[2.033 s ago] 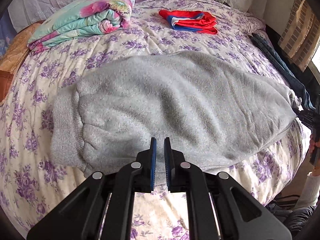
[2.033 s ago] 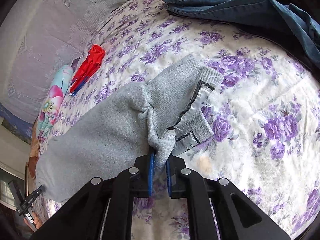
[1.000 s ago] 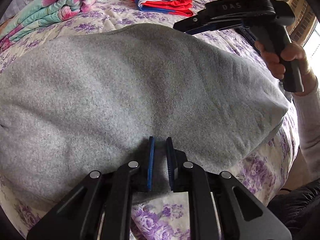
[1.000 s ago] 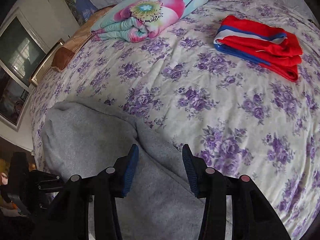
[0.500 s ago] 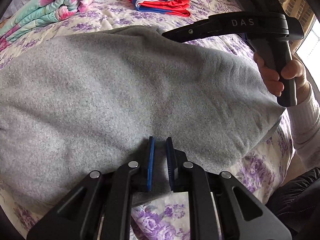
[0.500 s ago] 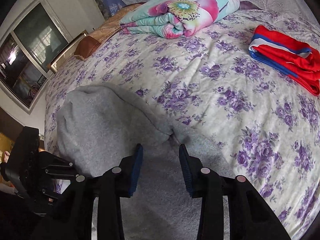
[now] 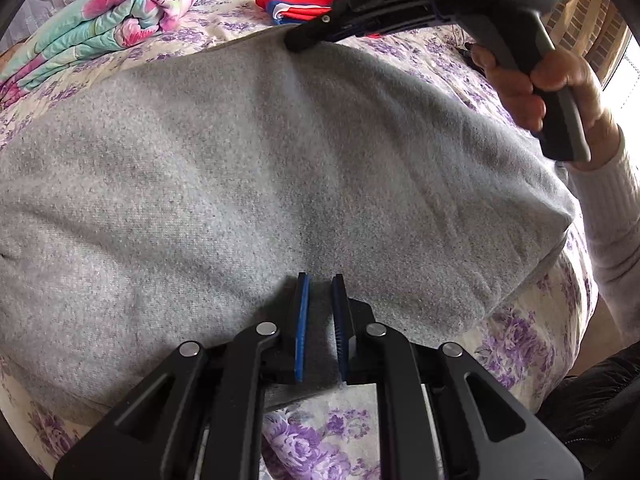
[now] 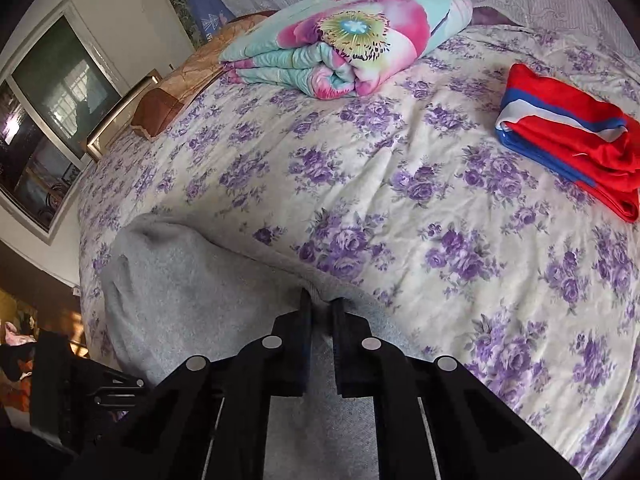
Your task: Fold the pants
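Grey fleece pants [image 7: 280, 168] lie folded over on the purple-flowered bedspread [image 8: 420, 184]. My left gripper [image 7: 320, 280] is shut on the near edge of the pants. My right gripper [image 8: 320, 300] is shut on the far edge of the pants [image 8: 192, 280]; it also shows in the left wrist view [image 7: 296, 40], held in a hand at the far side of the cloth. The left gripper's body shows at the lower left of the right wrist view [image 8: 72, 392].
A folded floral quilt [image 8: 344, 40] lies at the head of the bed. A folded red, white and blue garment [image 8: 572, 136] lies to the right of it. A window [image 8: 44, 120] is on the left wall. The bed's near edge is right below the left gripper.
The right gripper carried the waist end over, let it go, came down on the far edge of the folded pants and closed on it. The left gripper kept its hold.
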`<state>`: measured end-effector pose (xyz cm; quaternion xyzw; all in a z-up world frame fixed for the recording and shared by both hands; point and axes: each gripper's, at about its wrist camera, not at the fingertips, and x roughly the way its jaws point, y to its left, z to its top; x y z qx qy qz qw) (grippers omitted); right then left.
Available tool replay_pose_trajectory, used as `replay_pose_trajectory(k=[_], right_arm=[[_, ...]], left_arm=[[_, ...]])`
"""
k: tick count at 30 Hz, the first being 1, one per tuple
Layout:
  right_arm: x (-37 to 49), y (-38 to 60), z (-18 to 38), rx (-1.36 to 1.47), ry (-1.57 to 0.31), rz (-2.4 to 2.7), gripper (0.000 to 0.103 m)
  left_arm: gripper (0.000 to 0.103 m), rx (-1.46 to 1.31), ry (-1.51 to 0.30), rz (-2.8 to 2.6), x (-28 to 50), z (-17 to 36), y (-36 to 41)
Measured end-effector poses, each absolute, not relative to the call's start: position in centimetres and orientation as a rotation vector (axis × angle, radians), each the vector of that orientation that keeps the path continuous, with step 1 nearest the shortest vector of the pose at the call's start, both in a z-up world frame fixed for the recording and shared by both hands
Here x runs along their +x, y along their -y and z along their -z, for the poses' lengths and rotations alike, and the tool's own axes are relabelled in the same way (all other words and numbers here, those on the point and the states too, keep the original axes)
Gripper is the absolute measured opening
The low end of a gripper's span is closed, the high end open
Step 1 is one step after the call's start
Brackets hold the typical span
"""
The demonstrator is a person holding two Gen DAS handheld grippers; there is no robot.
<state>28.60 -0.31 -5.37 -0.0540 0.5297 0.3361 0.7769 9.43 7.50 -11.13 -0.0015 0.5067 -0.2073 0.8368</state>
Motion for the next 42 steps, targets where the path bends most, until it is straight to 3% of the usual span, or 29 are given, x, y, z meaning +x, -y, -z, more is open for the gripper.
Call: replay_pose_trajectory(k=[4,9,11,13,15,20,22,23,26,33,36,39,42], right_arm=[[30.3,-2.1,11.0,-0.285,-1.239,-0.683,0.01],[31.3,-0.5,10.7,-0.168,-1.283,-0.741,0.016],[30.9,0.3,9.6,-0.148,-1.305,-0.725,0.028],[30.1,1.8,7.1,-0.132,-1.268,-0.687,0.053],[28.7,3.8,3.8,-0.15,-1.164,-0.632,0.058],[22.8,9.5,-0.4,-0.167,-1.02,-0.465,0.054],[19.7,11.1,-0.3,-0.193,-1.009,-0.426,0.03],[18.1,12.0,0.0,-0.195,-1.018,-0.424,0.029],[13.9,13.1,1.3,-0.148,-1.05,-0.437,0.029],[10.3,12.0,4.7,-0.092,-1.093,-0.43,0.029],[10.2,12.0,8.7,-0.033,-1.223,-0.4,0.03],[8.8,11.4,9.4,-0.067,-1.147,-0.368,0.03],[8.4,12.1,8.2,0.042,-1.117,-0.361,0.045]], left_arm=[[0.012,-0.022,-1.066,0.44,9.4,11.3,-7.6],[0.012,-0.046,-1.093,0.455,9.5,11.0,-8.0],[0.012,-0.039,-1.125,0.471,10.0,10.0,-8.1],[0.012,-0.024,-1.105,0.471,10.7,8.0,-8.2],[0.012,-0.023,-1.068,0.474,11.9,5.9,-8.1],[0.012,-0.114,-1.133,0.523,18.6,5.1,-4.7],[0.012,-0.101,-1.168,0.513,21.6,6.6,-2.7],[0.012,-0.083,-1.196,0.494,22.9,7.7,-1.9],[0.011,-0.116,-1.258,0.467,25.5,11.1,-1.1],[0.01,-0.148,-1.236,0.495,24.9,10.9,-1.8],[0.01,-0.127,-1.22,0.504,24.6,10.8,-1.9],[0.01,-0.131,-1.214,0.512,24.6,10.8,-2.0],[0.01,-0.137,-1.198,0.513,24.4,10.8,-2.2]])
